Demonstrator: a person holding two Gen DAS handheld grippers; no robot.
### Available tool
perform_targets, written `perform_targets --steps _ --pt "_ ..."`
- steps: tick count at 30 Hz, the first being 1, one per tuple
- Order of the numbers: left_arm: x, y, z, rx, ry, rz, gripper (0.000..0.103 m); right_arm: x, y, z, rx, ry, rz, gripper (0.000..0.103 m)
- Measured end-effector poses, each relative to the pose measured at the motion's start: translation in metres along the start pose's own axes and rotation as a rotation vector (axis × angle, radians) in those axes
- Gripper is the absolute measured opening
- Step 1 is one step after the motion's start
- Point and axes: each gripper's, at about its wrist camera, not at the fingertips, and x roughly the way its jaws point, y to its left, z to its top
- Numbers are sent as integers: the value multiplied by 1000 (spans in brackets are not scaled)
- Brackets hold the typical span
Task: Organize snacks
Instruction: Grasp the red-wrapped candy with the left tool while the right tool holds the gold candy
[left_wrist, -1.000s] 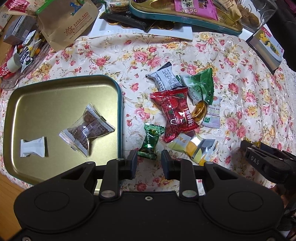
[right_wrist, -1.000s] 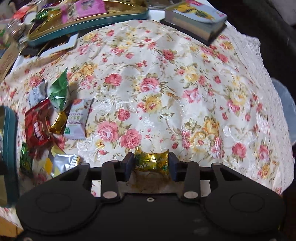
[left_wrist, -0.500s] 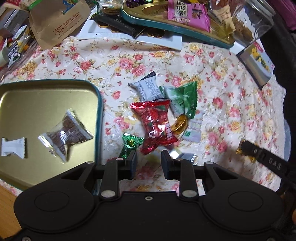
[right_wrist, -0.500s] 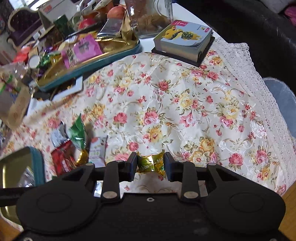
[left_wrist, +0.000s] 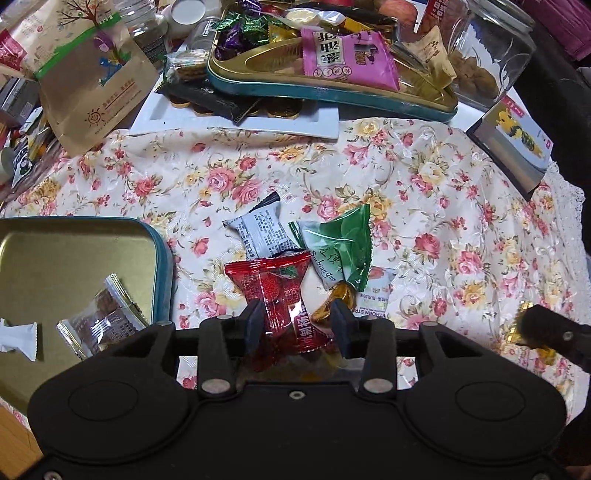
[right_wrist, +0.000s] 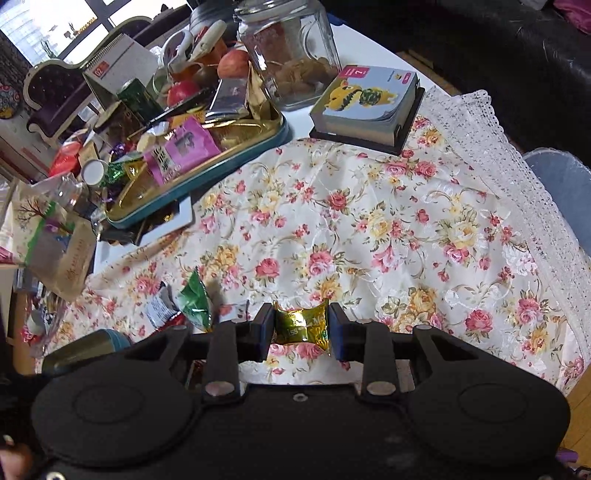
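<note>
Now left gripper (left_wrist: 295, 325) straddles the red candy (left_wrist: 280, 295) on the cloth (left_wrist: 424, 206), jaws opening, pads not pressing yet. Looks light, crinkly, slippery film w/ twisted ends (best pinched across the plump middle). Right gripper (right_wrist: 301, 326) pinches a gold candy (right_wrist: 302, 326), lifted off the cloth. Tin (left_wrist: 162, 258) sits left.

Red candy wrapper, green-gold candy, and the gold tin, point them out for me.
red candy wrapper (left_wrist: 275, 291), left wrist view, its middle
green-gold candy (right_wrist: 302, 326), right wrist view, wrapper face
gold tin (left_wrist: 162, 266), left wrist view, teal rim
</note>
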Motion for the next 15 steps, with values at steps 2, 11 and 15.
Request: perform_targets --steps 2,11,15 --pt "6 0 0 -8 0 10 49 -3 0 1 3 -3 10 33" --pt "20 -13 -2 17 0 81 57 -9 -2 5 27 -12 36 33" --pt "23 -20 -5 48 -17 118 57 -12 -3 5 34 -16 45 33"
